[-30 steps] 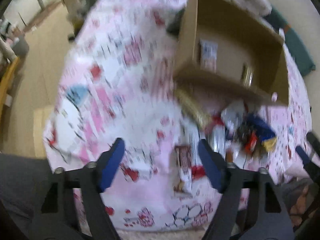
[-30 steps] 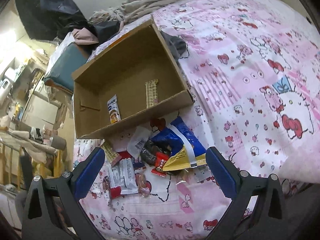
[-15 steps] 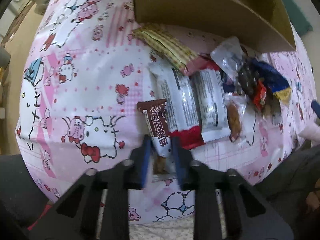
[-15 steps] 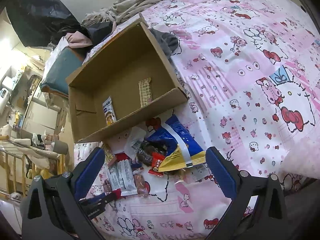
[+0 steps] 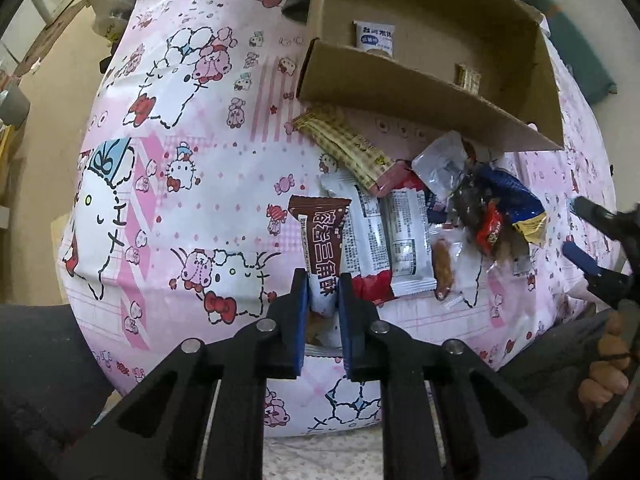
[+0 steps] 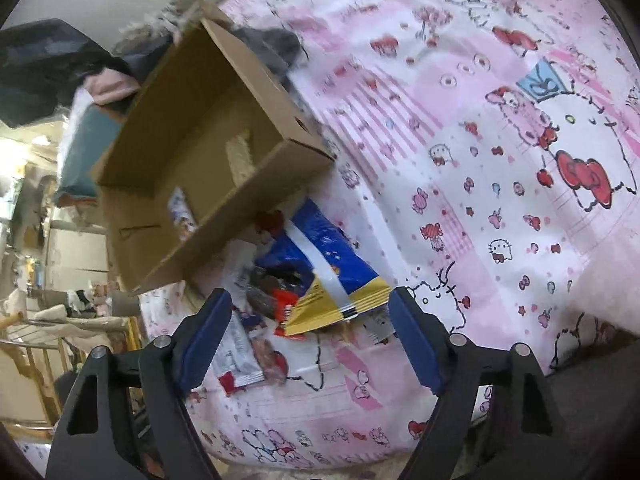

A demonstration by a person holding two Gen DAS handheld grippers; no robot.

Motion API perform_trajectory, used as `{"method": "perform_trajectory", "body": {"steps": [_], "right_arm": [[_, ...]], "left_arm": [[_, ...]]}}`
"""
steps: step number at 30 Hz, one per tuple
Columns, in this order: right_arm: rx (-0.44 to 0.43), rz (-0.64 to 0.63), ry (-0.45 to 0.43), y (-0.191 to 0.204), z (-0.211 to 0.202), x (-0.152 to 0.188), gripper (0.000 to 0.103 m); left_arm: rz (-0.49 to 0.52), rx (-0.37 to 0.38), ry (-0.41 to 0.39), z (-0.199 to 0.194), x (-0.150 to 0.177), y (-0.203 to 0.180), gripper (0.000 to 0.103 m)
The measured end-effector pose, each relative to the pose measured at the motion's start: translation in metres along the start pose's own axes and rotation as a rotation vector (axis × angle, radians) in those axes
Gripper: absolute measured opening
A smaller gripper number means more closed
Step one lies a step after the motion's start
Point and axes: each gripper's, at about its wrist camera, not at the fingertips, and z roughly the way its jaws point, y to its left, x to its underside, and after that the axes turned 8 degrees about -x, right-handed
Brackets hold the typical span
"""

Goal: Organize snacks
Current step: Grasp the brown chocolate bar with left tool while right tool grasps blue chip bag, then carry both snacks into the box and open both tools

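Note:
My left gripper is shut on a brown chocolate snack packet and holds it just above the pink bedsheet. Beside it lie two white packets, a checkered yellow bar and a blue and yellow bag. An open cardboard box behind the pile holds a white packet and a checkered bar. My right gripper is open and empty, hovering over the blue and yellow bag and a red packet, with the box beyond.
The pink cartoon bedsheet covers the bed; its front edge is near both grippers. Crumpled clothes and a dark bag lie behind the box. The right gripper also shows at the right edge of the left wrist view.
My left gripper dropped to the snack pile, closed on the brown packet and lifted it slightly. My right gripper moved closer to the blue and yellow bag, still open.

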Motion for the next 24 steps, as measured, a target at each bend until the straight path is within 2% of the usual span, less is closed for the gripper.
{"method": "perform_trajectory", "body": {"steps": [5, 12, 13, 14, 15, 17, 18, 20, 24], "right_arm": [[0.129, -0.162, 0.084, 0.021, 0.03, -0.022, 0.083], [0.199, -0.242, 0.198, 0.025, 0.073, -0.029, 0.082], [0.205, -0.247, 0.204, 0.025, 0.076, -0.026, 0.079], [0.21, -0.256, 0.21, 0.025, 0.079, -0.024, 0.067], [0.215, -0.269, 0.22, 0.026, 0.082, -0.023, 0.049], [0.239, -0.31, 0.222, 0.031, 0.084, -0.02, 0.042], [0.24, -0.333, 0.209, 0.033, 0.082, -0.017, 0.034], [0.207, -0.342, 0.191, 0.037, 0.075, -0.016, 0.029], [0.164, -0.341, 0.143, 0.042, 0.053, -0.014, 0.028]], "left_arm": [[0.014, 0.012, -0.011, -0.004, -0.004, -0.001, 0.011], [-0.001, 0.038, -0.025, -0.01, -0.008, 0.004, 0.011], [-0.006, 0.045, -0.025, -0.011, -0.008, 0.005, 0.011], [-0.01, 0.049, -0.027, -0.012, -0.008, 0.006, 0.011], [-0.013, 0.05, -0.031, -0.013, -0.009, 0.007, 0.011], [-0.022, 0.053, -0.036, -0.014, -0.01, 0.007, 0.011], [-0.022, 0.055, -0.037, -0.015, -0.01, 0.006, 0.011], [-0.021, 0.057, -0.042, -0.016, -0.01, 0.006, 0.011], [-0.026, 0.051, -0.049, -0.016, -0.01, 0.009, 0.011]]}}
